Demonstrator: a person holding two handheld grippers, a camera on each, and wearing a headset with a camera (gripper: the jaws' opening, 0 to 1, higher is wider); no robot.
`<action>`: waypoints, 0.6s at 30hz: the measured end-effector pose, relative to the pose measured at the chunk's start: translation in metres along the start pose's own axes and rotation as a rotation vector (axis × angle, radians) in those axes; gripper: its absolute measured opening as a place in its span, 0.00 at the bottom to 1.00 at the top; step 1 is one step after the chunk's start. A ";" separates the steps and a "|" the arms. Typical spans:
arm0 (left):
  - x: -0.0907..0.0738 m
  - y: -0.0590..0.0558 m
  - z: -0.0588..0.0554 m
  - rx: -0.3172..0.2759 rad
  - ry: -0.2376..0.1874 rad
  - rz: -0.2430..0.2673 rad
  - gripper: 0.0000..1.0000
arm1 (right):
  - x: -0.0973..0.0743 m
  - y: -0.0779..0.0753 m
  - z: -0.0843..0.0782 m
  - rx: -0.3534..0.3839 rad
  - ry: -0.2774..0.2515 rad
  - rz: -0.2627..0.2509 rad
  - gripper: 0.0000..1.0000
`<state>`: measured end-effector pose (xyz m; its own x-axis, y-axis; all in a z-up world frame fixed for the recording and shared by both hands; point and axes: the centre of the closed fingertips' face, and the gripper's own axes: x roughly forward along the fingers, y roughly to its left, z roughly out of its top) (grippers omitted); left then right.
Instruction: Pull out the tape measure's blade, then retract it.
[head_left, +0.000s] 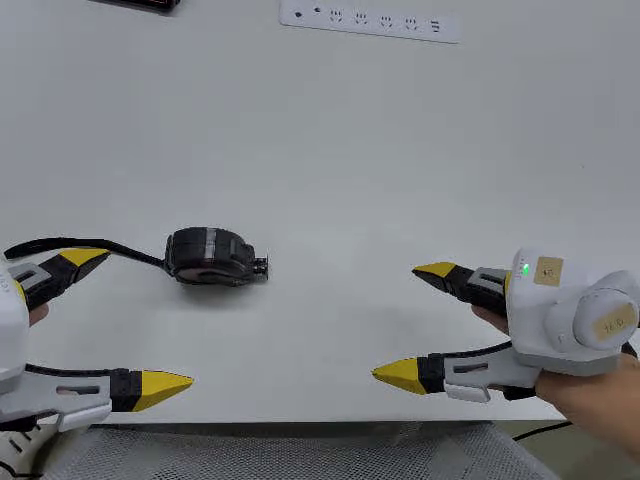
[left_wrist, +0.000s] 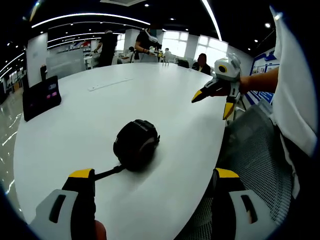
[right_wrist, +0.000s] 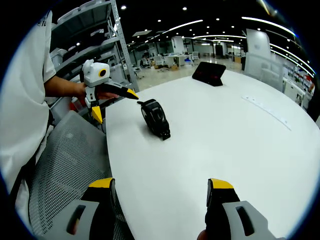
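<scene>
- My left claw (head_left: 145, 318) was spread wide, its two jaws of black plastic ending in pointed yellow tips, and it gripped nothing.
- My right claw (head_left: 395, 322) was just as wide open and empty, with a smooth white housing behind the same wedge-shaped yellow tips.
- The tape measure (head_left: 210, 257) lay on its side on the tabletop (head_left: 350, 150), between the claws but nearer the left one. It had a rounded black case with a glossy grey band across it.
- The small dark blade hook (head_left: 260, 266) sat tight against the case mouth and pointed towards my right claw.
- A thin black wrist strap (head_left: 130, 253) curved from the case towards my left claw's far tip. I couldn't tell whether it touched.
- The tabletop was matte white and smooth, with a rounded edge.
- A long, flat white power strip (head_left: 370, 20) lay at the far side.
- Grey perforated mesh (head_left: 300, 450) showed below the near edge.
</scene>
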<state>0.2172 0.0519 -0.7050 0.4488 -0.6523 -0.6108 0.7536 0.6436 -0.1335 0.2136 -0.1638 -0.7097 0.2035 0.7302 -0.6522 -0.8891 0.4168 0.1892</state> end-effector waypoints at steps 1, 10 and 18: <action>0.000 0.000 0.000 0.000 -0.001 0.000 0.95 | 0.000 0.000 0.000 0.000 0.000 0.001 0.73; 0.006 0.005 0.002 0.022 0.009 -0.018 0.95 | 0.004 -0.004 0.004 -0.014 -0.012 0.001 0.73; 0.014 0.011 0.010 0.043 0.010 -0.037 0.92 | 0.013 -0.011 0.009 -0.034 -0.018 0.008 0.74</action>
<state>0.2365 0.0460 -0.7077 0.4156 -0.6715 -0.6135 0.7897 0.6011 -0.1231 0.2294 -0.1537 -0.7140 0.2034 0.7435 -0.6370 -0.9041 0.3923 0.1692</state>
